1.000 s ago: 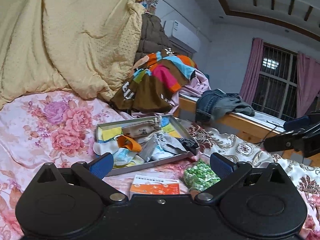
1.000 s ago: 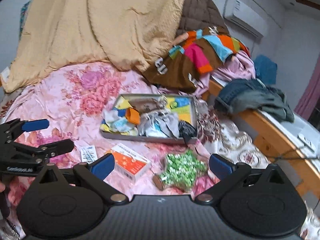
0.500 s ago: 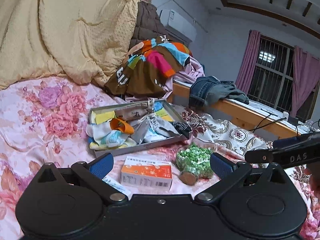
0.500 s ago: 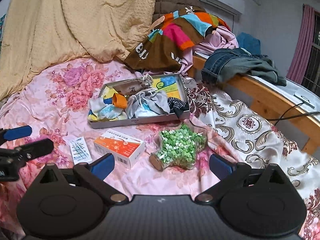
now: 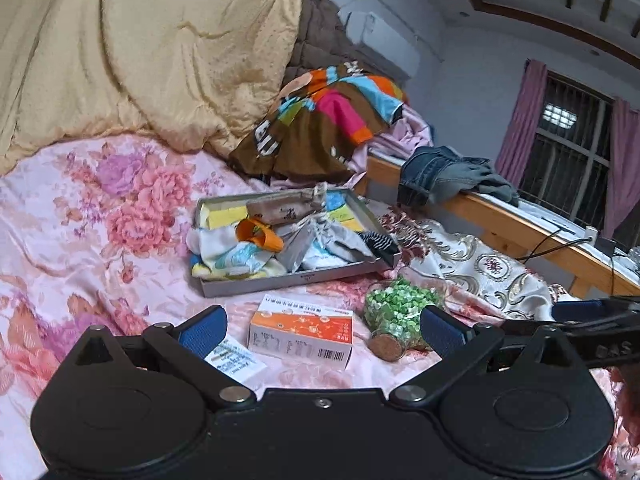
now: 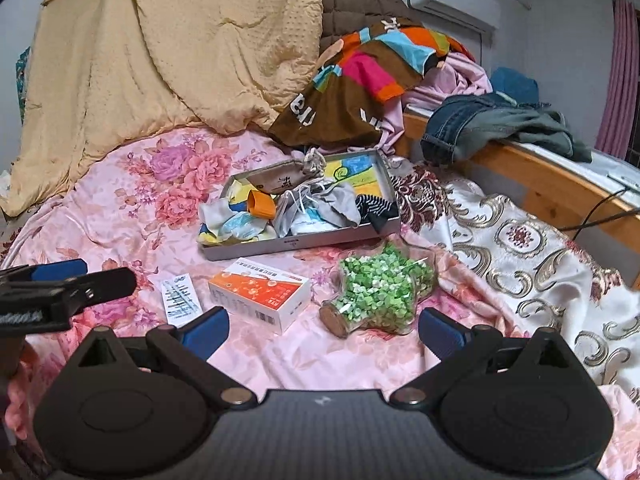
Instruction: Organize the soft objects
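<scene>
Low in the left wrist view, the left gripper (image 5: 322,330) stands wide apart, holding nothing, its blue pads flanking an orange-and-white box (image 5: 301,331) whose print is too small to read. At right, the other tool's black arm shows "DAS". Centre frame, the grey tray (image 5: 298,279) holds soft socks and pouches (image 5: 256,240).

Across the right wrist view, the right gripper (image 6: 323,330) is equally spread and empty, with a star-shaped jar (image 6: 380,289) of green bits just ahead. The tray sits mid-frame.
</scene>
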Available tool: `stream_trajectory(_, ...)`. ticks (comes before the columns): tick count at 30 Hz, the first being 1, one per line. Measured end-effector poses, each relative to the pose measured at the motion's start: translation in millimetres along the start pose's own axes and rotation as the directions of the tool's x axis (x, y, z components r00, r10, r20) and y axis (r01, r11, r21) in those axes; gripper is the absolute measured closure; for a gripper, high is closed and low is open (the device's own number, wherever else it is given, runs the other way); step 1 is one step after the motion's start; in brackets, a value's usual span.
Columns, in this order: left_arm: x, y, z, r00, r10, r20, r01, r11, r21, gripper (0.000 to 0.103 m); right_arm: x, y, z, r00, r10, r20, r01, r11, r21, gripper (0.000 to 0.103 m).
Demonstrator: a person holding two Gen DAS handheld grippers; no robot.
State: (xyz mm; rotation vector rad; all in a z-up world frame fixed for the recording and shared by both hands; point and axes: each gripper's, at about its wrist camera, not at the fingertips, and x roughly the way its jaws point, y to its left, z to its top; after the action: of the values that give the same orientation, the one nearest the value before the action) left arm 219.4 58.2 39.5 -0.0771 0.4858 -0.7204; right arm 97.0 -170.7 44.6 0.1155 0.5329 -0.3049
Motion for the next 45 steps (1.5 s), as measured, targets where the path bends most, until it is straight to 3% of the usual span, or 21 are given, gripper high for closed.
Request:
stream_trajectory(5, 2.4, -4.1, -2.7, 1.000, 0.023, 0.001, -0.023, 0.999, -0.049, 0.001, -2.3, -5.2, 5.3, 0.999, 0.028, 0.023, -0.027, 0.999, -0.035, 0.000)
stream_trajectory(20, 5.3, -21.3, -13.3, 0.996, 0.084, 0.022, -0.080, 0.987, -0.142, 0.001, 13.7, -28.9, 7.2, 0.986, 0.156, -0.063, -0.157, 0.987, -0.020, 0.000)
stream_trajectory(26, 11.5, -23.5, -9.4, 0.997, 0.077, 0.029, -0.071, 0.983, -0.169, 0.001, -0.4, -24.6, 32.8, 0.977, 0.212, -0.024, -0.213, 0.964, -0.158, 0.000)
stream_trajectory(28, 15.0, -24.8, -5.4, 0.997, 0.071, 0.033, -0.065, 0.984, -0.164, 0.001, -8.7, -22.1, 40.6, 0.966, 0.260, -0.013, -0.253, 0.928, -0.272, 0.000)
stream_trajectory(31, 22.5, -27.8, 1.5, 0.997, 0.064, 0.042, -0.057, 0.987, -0.150, 0.001, -19.7, -26.6, 43.5, 0.963, 0.270, -0.029, -0.254, 0.861, -0.441, 0.000)
stream_trajectory(40, 44.0, -40.3, 4.9, 0.994, 0.107, 0.037, -0.102, 0.989, -0.110, 0.001, 0.9, -44.6, 53.9, 0.967, 0.231, -0.109, -0.254, 0.831, -0.495, 0.000)
stream_trajectory(45, 49.3, -39.1, -2.3, 0.987, 0.154, 0.032, -0.150, 0.981, -0.120, 0.001, 26.5, -39.1, 56.3, 0.962, 0.235, -0.139, -0.273, 0.852, -0.446, 0.000)
